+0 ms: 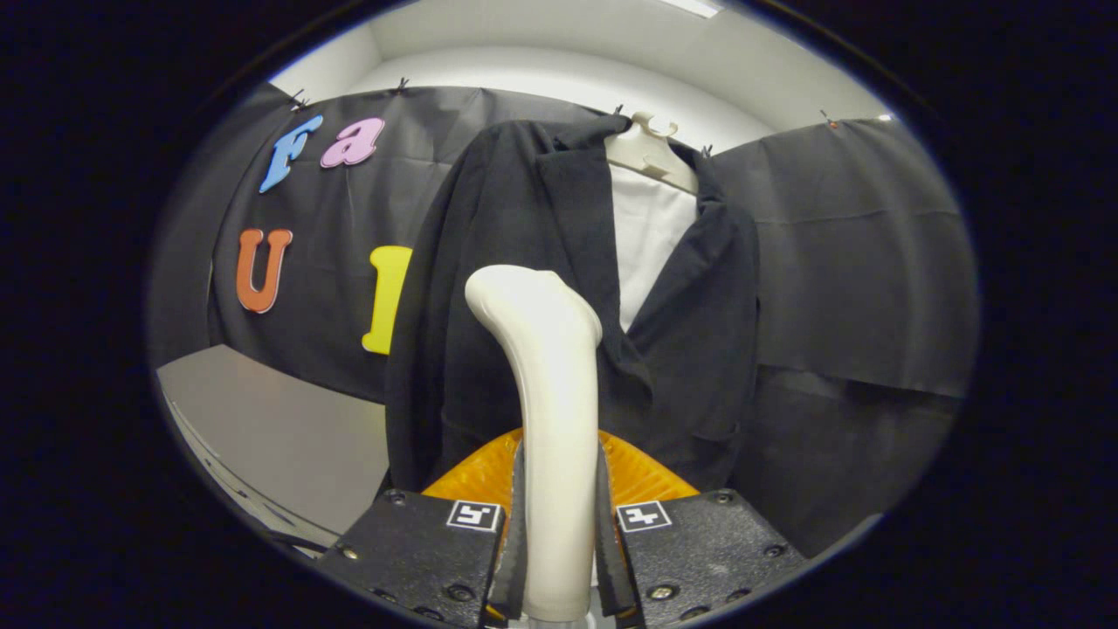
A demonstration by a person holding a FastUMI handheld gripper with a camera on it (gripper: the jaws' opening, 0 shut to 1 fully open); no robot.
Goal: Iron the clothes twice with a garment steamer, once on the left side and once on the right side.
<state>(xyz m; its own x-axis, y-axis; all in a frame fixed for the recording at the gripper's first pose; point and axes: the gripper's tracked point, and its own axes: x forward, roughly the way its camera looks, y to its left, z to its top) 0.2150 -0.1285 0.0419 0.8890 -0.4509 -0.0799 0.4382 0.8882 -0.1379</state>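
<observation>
A black jacket (489, 288) hangs on a pale hanger (645, 150) against the booth's wall, open at the front over a white panel (648, 245). My gripper (559, 515) is shut on the cream handle of the garment steamer (546, 384), both fingers pressing its sides. The steamer stands upright between the fingers and its bent head reaches up in front of the jacket's left front, near the lapel. I cannot tell whether the head touches the cloth.
A grey table top (271, 428) lies low to the left of the jacket. Black cloth (856, 262) drapes the wall on both sides of the garment. A white wall and ceiling (559, 52) rise above the cloth.
</observation>
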